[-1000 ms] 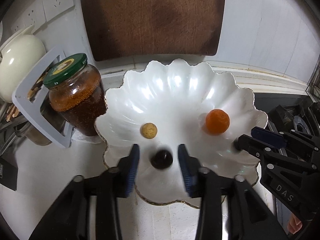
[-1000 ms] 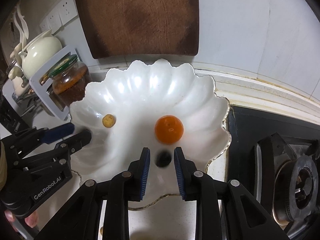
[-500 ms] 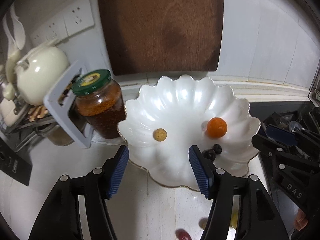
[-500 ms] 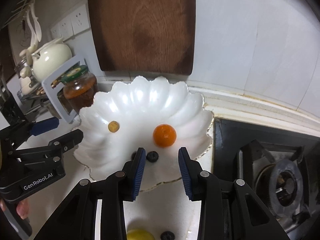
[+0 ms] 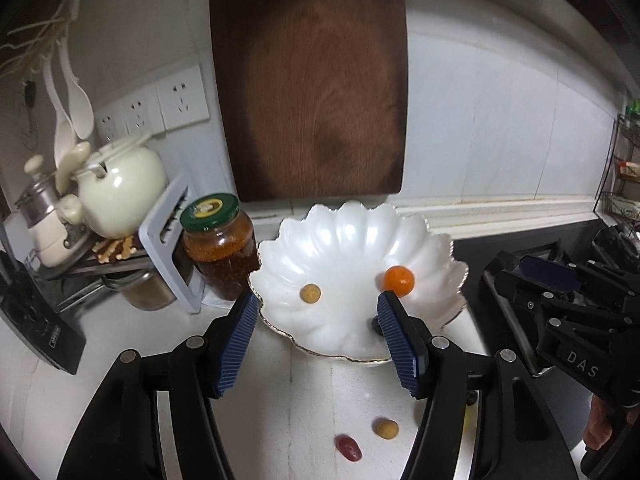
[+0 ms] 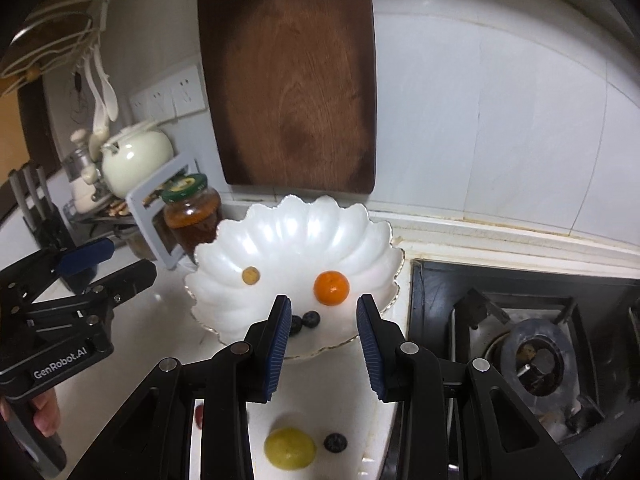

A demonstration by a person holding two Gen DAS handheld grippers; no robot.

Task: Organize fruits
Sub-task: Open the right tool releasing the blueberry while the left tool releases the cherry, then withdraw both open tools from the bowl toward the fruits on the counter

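Four fruits in scalloped white dish (image 6: 280, 236): orange (image 6: 331, 288), longan (image 6: 251, 275), two blueberries (image 6: 310, 319), both hand-held grippers (image 5: 316, 320) (image 6: 322, 332) spread apart.

Two wrist fisheyes, both aimed forward and down at the same desk corner from close range.

Left wrist view looks along the left gripper (image 5: 316, 344) toward the white scalloped plate (image 5: 344, 240) at 12 o'clock, cutting board (image 5: 308, 92) on the wall above it, jar (image 5: 218, 244) at 10 o'clock; the right gripper (image 5: 532, 276) enters at 3 o'clock. Right wrist view sits further right, looking along the right gripper (image 6: 322, 344); same plate (image 6: 304, 232) and board (image 6: 288, 80) at 12 o'clock, stove (image 6: 532, 360) at 4 o'clock, left gripper (image 6: 108, 260) at 9 o'clock. Shared: plate, board, jar (image 6: 192, 212), kettle (image 5: 120, 192) (image 6: 136, 160), wall sockets (image 5: 182, 98) (image 6: 186, 90).
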